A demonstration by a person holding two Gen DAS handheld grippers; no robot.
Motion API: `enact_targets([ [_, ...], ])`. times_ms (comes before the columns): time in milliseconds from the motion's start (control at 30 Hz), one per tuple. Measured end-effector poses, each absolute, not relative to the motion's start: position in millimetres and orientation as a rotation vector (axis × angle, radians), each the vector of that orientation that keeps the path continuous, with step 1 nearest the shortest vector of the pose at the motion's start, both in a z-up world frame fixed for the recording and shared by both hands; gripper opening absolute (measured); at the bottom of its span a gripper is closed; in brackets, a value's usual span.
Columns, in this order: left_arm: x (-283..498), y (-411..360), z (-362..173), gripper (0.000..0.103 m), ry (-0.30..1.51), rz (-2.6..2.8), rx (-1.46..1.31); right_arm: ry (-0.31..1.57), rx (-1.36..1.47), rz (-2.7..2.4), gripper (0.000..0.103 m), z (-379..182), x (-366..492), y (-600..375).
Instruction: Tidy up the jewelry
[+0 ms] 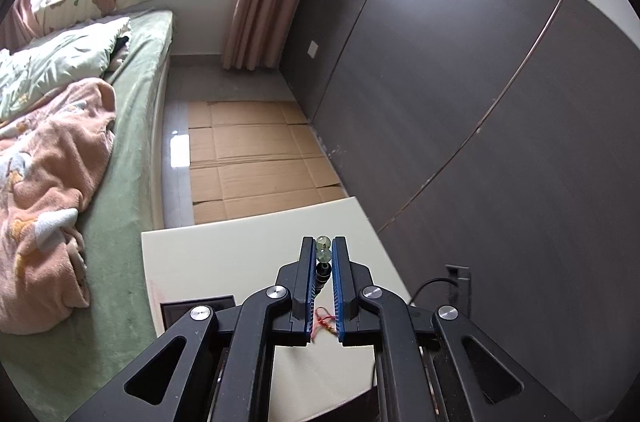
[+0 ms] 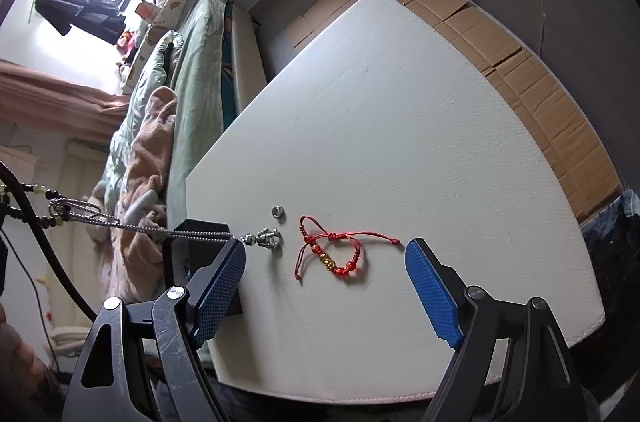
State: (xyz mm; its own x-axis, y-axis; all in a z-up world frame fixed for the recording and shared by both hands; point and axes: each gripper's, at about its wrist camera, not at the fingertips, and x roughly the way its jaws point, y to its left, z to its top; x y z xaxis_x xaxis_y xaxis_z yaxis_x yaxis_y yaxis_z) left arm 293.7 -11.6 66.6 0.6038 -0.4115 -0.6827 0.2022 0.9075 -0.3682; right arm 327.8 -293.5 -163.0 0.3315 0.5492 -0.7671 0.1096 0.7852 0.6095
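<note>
My left gripper (image 1: 323, 246) is shut on a beaded bracelet (image 1: 323, 254) with pale green and dark beads, held above the white table (image 1: 224, 254). In the right wrist view the same bracelet (image 2: 36, 192) hangs at the far left with a silver chain (image 2: 132, 225) caught on it; the chain's pendant end (image 2: 266, 238) reaches the table. A red cord bracelet (image 2: 334, 254) with gold and red beads lies on the table, between the fingers of my open, empty right gripper (image 2: 326, 252). A small silver ring (image 2: 277, 211) lies beyond it. A black box (image 2: 206, 242) stands at the table's left edge.
A bed (image 1: 132, 110) with green sheet and pink blanket runs along the table's left side. Flattened cardboard (image 1: 256, 158) covers the floor beyond the table. A dark wardrobe wall (image 1: 460, 82) stands to the right. A black cable (image 1: 430, 284) runs at the table's right edge.
</note>
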Motion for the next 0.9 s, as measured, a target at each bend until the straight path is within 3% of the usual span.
enact_targets([
  [600,281,-17,65,0.008,0.862,-0.429,-0.272,1.207,0.657,0.509,0.082,-156,330,-234],
  [733,278,-13,61,0.008,0.872,-0.425,-0.274,1.120,0.685,0.623,0.082,-137,327,-216],
  [867,275,-4,54,0.008,0.887,-0.410,-0.282,0.998,0.706,0.708,0.063,-116,321,-206],
  [900,275,-2,53,0.008,0.889,-0.405,-0.285,0.982,0.710,0.722,0.048,-114,320,-203],
])
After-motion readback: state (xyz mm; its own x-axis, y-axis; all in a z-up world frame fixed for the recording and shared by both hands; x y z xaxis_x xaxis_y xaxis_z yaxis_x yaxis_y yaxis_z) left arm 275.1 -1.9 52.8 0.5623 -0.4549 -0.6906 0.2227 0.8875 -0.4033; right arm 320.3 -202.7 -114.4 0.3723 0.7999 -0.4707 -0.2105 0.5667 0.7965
